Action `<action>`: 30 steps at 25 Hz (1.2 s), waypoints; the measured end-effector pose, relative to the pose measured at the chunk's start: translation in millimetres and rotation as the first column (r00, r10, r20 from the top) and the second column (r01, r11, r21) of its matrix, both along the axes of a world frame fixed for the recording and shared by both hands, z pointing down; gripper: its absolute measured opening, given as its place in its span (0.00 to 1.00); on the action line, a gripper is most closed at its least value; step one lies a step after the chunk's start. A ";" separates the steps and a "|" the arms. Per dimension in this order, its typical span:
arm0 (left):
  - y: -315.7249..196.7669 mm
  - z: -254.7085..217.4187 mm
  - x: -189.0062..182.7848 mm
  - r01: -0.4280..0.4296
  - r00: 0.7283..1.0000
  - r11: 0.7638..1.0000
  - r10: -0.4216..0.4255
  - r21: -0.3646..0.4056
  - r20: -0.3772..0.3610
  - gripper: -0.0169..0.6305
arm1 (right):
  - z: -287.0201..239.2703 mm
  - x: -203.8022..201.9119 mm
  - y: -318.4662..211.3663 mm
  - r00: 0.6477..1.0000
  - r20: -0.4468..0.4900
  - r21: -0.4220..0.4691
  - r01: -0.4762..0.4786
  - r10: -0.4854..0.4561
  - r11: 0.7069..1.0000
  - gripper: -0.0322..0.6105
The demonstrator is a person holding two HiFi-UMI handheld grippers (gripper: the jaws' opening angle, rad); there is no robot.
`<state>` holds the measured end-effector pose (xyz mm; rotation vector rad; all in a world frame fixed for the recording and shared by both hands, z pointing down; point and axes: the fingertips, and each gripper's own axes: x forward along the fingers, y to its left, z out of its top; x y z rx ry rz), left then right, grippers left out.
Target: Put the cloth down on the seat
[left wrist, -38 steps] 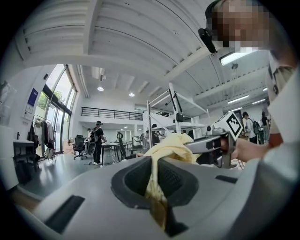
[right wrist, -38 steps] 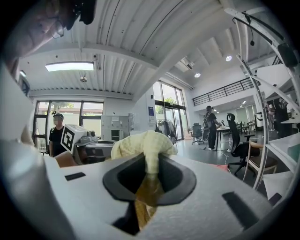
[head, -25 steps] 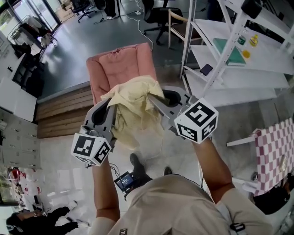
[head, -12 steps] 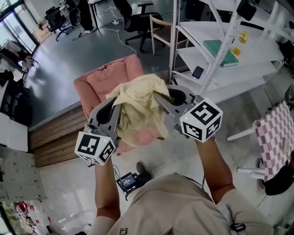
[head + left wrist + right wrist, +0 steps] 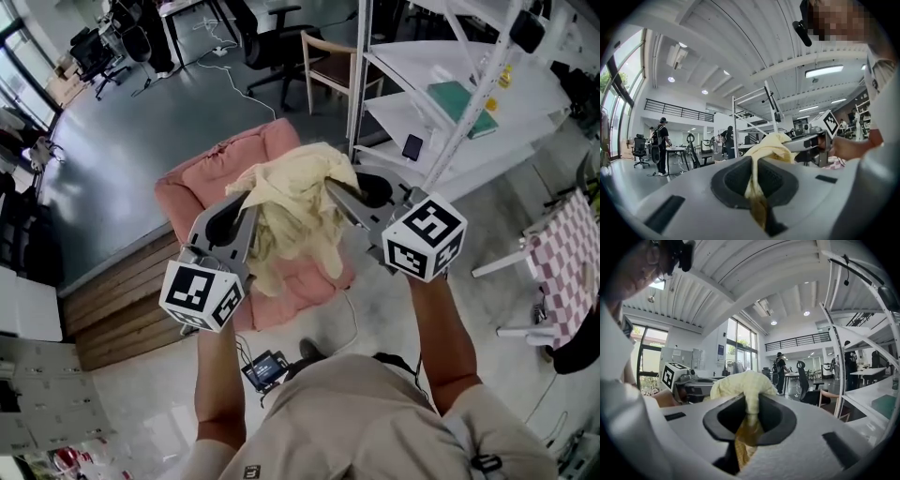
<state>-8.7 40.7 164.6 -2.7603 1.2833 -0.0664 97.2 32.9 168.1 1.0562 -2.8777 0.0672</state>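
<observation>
L gripper (image 5: 247, 199) & R gripper (image 5: 332, 187) were both clamped on yellow cloth (image 5: 298, 216), held center frame over pink seat (image 5: 197, 180).

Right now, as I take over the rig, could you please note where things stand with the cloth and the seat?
Left gripper: shut on one bunched edge of the pale yellow fabric cloth.
Right gripper: shut on the opposite edge.
Cloth: hangs in folds between both grippers, in the air, seemingly over the pink cushioned armchair.
Done: cloth lifted and carried to the chair.
Left: lower it onto the seat cushion, then open both jaws.
</observation>
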 end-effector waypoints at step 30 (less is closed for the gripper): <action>-133.4 49.9 -133.0 0.139 0.990 0.988 -0.139 -0.061 -0.002 0.05 | 40.7 -131.4 -141.6 0.993 -0.071 -0.035 0.090 -0.093 0.995 0.13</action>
